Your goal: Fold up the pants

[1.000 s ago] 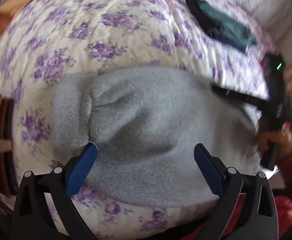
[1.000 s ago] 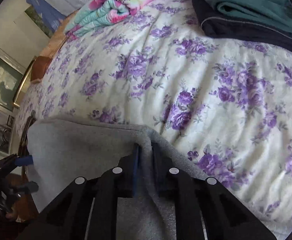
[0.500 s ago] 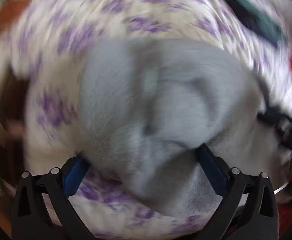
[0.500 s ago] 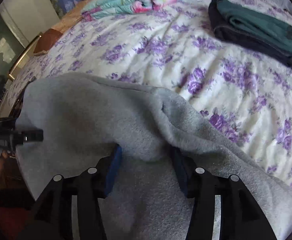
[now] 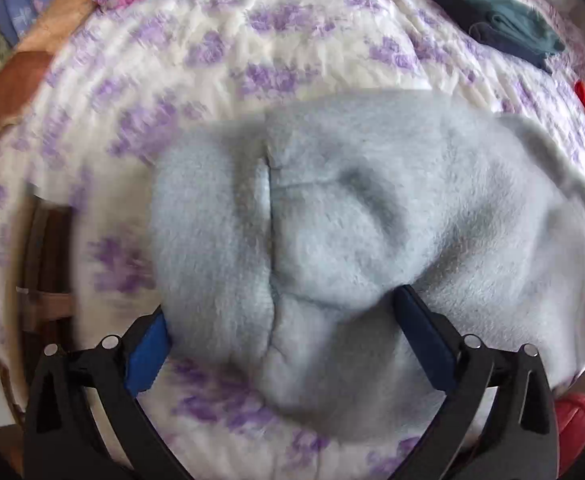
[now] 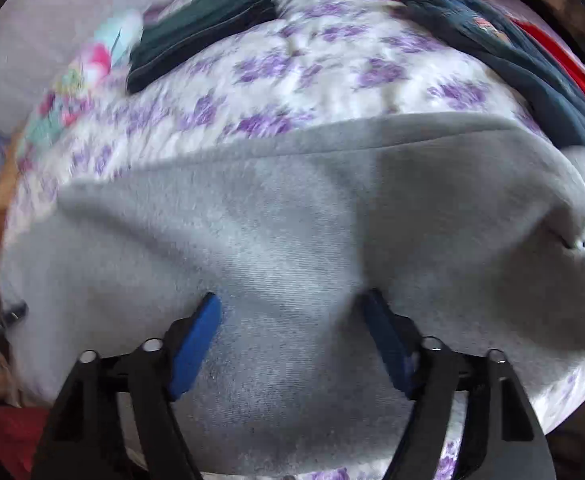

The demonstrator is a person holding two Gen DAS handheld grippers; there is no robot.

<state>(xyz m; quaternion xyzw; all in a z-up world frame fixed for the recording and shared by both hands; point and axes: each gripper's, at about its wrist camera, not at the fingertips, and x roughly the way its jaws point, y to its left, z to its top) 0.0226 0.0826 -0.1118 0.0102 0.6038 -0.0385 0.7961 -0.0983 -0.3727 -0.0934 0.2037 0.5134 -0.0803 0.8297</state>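
The grey fleece pants (image 5: 332, 240) lie bunched in a folded heap on the purple-flowered bedspread (image 5: 292, 52). In the left wrist view my left gripper (image 5: 284, 320) stands open just above them, its blue pads (image 5: 148, 348) wide on either side of a fold and not pressing it. In the right wrist view the pants (image 6: 292, 208) spread wide under my right gripper (image 6: 292, 312). Its jaws are opening, and grey cloth lies loose between the pads (image 6: 196, 336) without being pinched.
A folded dark green and navy garment (image 5: 492, 20) (image 6: 204, 28) lies at the far side of the bed. A bright patterned blanket (image 6: 92, 68) is beyond it. Navy and red clothes (image 6: 512, 52) lie at the right. Wooden furniture (image 5: 48, 260) shows past the bed's left edge.
The right gripper was shut on a fold of the pants; it has let go, spread its jaws and swung sideways across the cloth. The pants now lie more bunched under the left gripper.
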